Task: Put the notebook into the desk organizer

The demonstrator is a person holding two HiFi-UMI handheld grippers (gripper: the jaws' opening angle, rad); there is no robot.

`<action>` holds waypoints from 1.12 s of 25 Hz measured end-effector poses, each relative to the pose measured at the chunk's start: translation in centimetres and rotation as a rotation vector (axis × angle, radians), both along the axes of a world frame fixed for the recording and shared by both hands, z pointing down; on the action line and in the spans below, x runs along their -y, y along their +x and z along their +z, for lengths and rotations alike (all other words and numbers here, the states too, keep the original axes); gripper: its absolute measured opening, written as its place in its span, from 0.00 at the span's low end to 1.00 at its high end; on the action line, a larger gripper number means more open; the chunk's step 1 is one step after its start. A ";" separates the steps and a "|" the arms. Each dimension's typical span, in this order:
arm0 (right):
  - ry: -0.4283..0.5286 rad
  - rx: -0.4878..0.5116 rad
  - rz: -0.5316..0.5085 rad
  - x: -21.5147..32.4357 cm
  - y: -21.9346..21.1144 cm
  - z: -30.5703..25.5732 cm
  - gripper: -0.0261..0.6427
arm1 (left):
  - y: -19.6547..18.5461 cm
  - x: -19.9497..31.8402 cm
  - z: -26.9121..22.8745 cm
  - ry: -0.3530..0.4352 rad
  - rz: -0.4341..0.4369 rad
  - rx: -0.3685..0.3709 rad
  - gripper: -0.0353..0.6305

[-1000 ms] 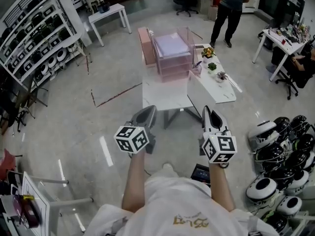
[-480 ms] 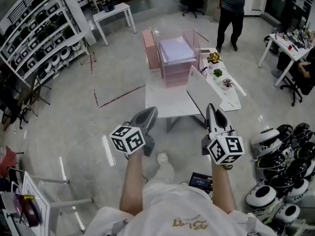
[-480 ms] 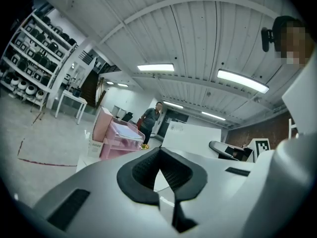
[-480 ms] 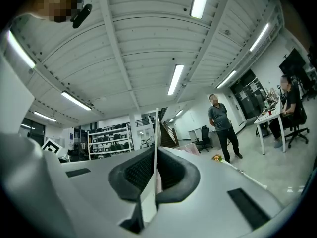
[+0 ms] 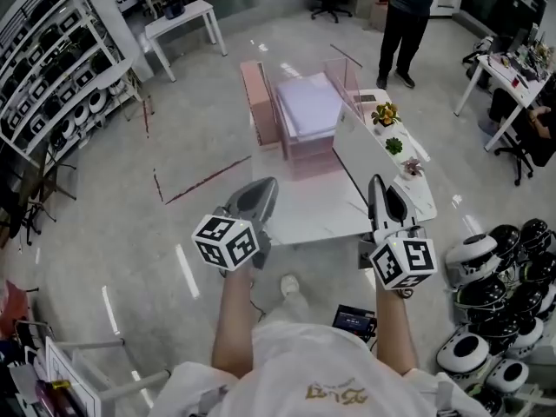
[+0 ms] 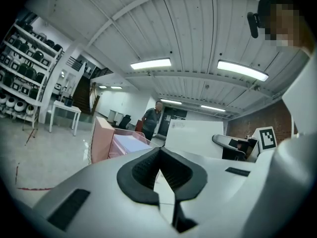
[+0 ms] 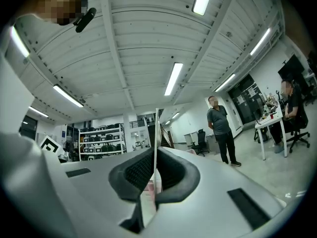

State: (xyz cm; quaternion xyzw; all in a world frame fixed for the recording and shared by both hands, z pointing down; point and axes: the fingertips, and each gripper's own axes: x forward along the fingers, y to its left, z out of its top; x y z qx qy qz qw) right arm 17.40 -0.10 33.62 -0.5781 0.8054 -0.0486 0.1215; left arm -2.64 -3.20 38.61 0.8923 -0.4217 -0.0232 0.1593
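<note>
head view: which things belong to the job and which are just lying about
Job: notebook, gripped by the right gripper; organizer; table under it.
Lying about: plants; shelves; far table.

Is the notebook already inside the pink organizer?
No, the right gripper holds the white notebook upright, outside the pink desk organizer.

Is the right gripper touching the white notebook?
Touching. In the right gripper view, the right gripper has its jaws shut on the thin edge of the notebook, which stands between the pads.
</note>
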 end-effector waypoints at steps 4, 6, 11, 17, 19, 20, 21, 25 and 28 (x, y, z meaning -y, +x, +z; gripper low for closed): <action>0.007 -0.035 0.021 6.0 -1.6 -0.6 0.07 | -1.0 6.2 -0.2 -0.009 0.029 -0.008 0.08; -0.005 -0.042 0.032 8.6 -2.3 -0.3 0.07 | -1.5 8.7 0.2 -0.021 0.044 -0.011 0.08; -0.030 -0.068 0.058 13.5 -3.6 0.7 0.07 | -2.3 13.6 1.1 -0.043 0.079 -0.017 0.08; -0.056 -0.105 0.088 17.5 -5.1 1.7 0.07 | -3.4 17.9 1.6 -0.058 0.115 -0.028 0.08; -0.060 -0.115 0.098 18.5 -5.4 1.9 0.07 | -3.4 19.0 1.8 -0.063 0.128 -0.031 0.08; -0.062 -0.122 0.104 19.0 -5.5 2.1 0.07 | -3.4 19.5 2.0 -0.066 0.135 -0.033 0.08; -0.064 -0.129 0.111 19.3 -5.6 2.2 0.07 | -3.4 19.9 2.2 -0.070 0.142 -0.035 0.08; -0.068 -0.162 0.138 20.2 -5.9 2.5 0.07 | -3.7 20.9 2.7 -0.078 0.165 -0.048 0.08; -0.063 -0.183 0.156 20.5 -6.0 2.4 0.07 | -3.9 21.5 2.9 -0.076 0.176 -0.065 0.08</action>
